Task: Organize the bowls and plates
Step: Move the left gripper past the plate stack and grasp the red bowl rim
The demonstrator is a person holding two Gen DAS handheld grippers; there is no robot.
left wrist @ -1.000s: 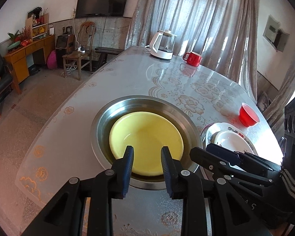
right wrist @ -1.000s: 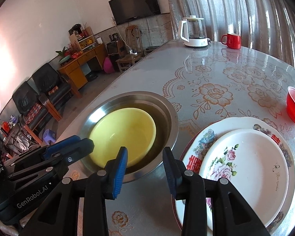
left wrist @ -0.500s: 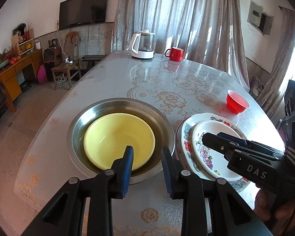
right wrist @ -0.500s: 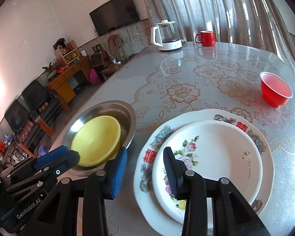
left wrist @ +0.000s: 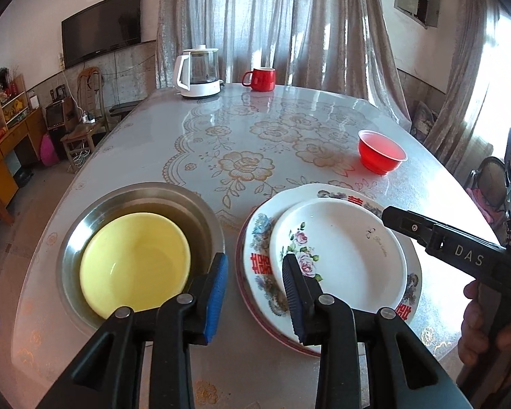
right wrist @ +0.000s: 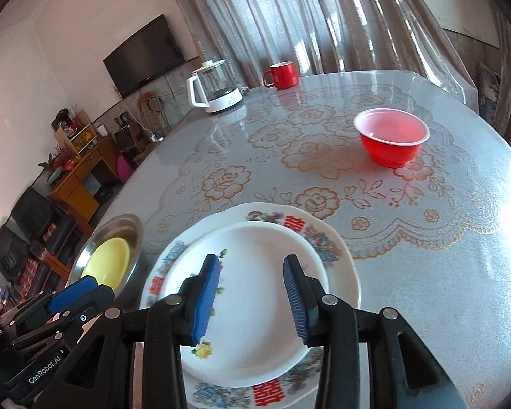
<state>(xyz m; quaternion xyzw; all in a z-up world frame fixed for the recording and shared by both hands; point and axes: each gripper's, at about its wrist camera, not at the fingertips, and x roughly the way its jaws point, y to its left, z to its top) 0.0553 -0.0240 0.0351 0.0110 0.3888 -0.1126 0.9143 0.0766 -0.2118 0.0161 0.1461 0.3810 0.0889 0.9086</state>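
The lower part of each view is taken up by the black frame of a tool, so the near edge of the desk [left wrist: 242, 375] is hidden, and the near rim of the steel basin [left wrist: 201, 211] is covered in the left wrist view. The basin is also partly cut off behind the left tool's body in the right wrist view. The red characters on the large plate [left wrist: 255, 238] are too distorted to be read. The left tool [left wrist: 255, 289] is seen with its blue pads apart and its jaws opening, nothing between them; it is held above the gap between the basin and the plates. The right tool [right wrist: 252, 293] is released, with nothing gripped, above the small plate [right wrist: 255, 306]. The small plate, white with pink flowers, is stacked on the large plate, whose rim carries flowers and red characters. A yellow bowl [left wrist: 136, 266] sits inside the basin, just beside the plates. A red bowl [right wrist: 391, 139] stands alone, well apart, farther across the desk. A kettle [left wrist: 197, 71] and a red mug [left wrist: 260, 78] are placed at the far edge.
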